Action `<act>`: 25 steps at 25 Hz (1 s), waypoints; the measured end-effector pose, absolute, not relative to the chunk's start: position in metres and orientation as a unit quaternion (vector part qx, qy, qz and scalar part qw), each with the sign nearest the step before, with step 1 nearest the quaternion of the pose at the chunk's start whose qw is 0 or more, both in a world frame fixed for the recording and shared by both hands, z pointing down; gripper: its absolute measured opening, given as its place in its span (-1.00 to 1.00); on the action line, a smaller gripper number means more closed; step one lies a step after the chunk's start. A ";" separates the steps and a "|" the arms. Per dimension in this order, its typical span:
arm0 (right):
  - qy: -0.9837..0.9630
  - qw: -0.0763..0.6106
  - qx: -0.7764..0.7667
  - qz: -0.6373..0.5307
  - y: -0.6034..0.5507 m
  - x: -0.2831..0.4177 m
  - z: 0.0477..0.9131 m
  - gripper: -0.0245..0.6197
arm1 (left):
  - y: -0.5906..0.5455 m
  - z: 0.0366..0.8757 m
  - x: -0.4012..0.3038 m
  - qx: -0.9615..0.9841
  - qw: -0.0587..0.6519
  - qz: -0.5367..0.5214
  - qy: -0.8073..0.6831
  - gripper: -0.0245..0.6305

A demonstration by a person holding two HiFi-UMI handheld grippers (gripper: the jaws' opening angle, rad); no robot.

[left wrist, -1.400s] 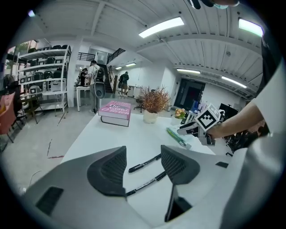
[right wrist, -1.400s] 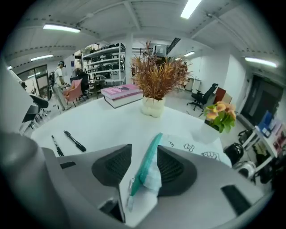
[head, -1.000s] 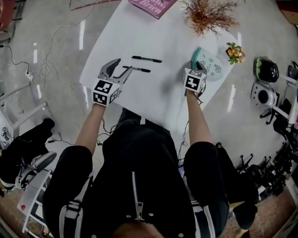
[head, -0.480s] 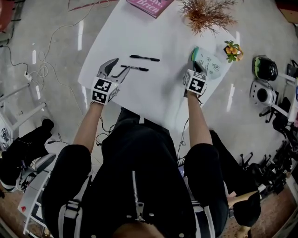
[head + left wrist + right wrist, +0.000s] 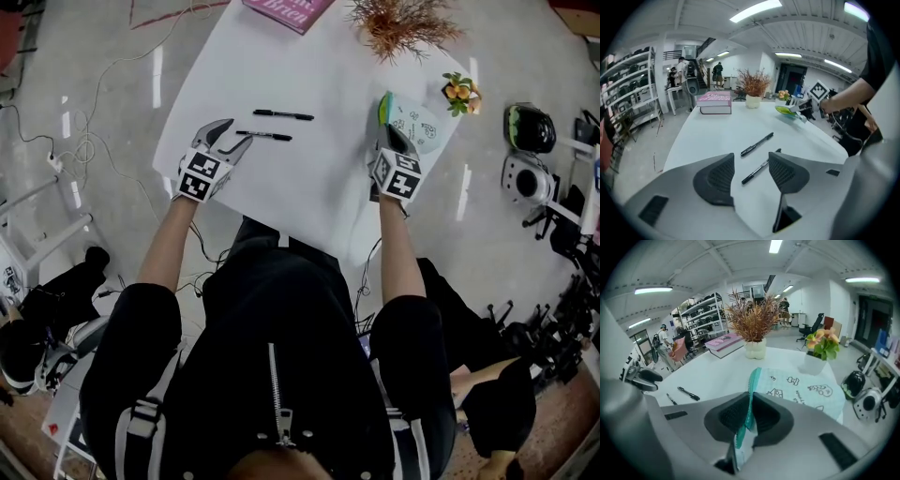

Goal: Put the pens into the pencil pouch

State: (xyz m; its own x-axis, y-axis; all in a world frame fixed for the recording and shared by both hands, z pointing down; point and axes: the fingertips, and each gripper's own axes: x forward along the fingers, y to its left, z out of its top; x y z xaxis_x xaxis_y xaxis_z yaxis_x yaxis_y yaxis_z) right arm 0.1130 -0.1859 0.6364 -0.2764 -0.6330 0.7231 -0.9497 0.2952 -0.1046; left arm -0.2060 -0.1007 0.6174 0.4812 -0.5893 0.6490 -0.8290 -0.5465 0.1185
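Judging by how things lie, the task is barely begun. The nearer slim black pen [image 5: 263, 136] and the farther slim black pen [image 5: 282, 114] both lie loose on the white counter [image 5: 309, 178], side by side and not touching. They are well apart from the pale mint fabric pencil pouch [image 5: 422, 127], which is printed with small doodles and edged in green. The pouch rests at the counter's far right corner, near a small pot of orange flowers [image 5: 457, 92]. The right gripper [image 5: 389, 136] is closing its jaws on the pouch's green edge, which stands upright between the pads and looks pinched and lifted there. Whether the mouth is unzipped, or whether anything is inside, cannot be told; no pen shows in it. The left gripper [image 5: 234, 134] hangs just above the nearer pen with its jaws apart and nothing gripped, the pen lying on the counter in line between them. Both pens have yet to be picked up and carried across, and the pouch has yet to be held open to take them.
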 end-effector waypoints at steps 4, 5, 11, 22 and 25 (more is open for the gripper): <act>-0.775 0.276 0.496 0.277 -0.177 0.106 0.631 -0.81 | -0.091 0.639 -0.201 0.847 0.160 0.355 -0.361 -0.16; -0.777 0.275 0.494 0.278 -0.176 0.106 0.628 -0.81 | -0.089 0.642 -0.200 0.850 0.155 0.364 -0.346 -0.17; -0.779 0.274 0.488 0.283 -0.172 0.109 0.627 -0.81 | -0.086 0.661 -0.199 0.859 0.135 0.419 -0.262 -0.26; -0.784 0.265 0.480 0.292 -0.166 0.109 0.624 -0.81 | -0.082 0.689 -0.202 0.850 0.131 0.475 -0.187 -0.50; -0.783 0.262 0.480 0.295 -0.165 0.109 0.625 -0.81 | -0.079 0.691 -0.202 0.852 0.129 0.475 -0.176 -0.67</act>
State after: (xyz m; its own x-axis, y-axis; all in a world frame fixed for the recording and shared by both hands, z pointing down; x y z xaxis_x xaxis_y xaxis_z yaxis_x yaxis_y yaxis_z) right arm 0.1094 -0.1645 0.6255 -0.4008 -0.5975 0.6945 -0.9073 0.3643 -0.2102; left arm -0.2016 -0.0792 0.6905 0.4866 -0.1780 0.8553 -0.4235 -0.9044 0.0527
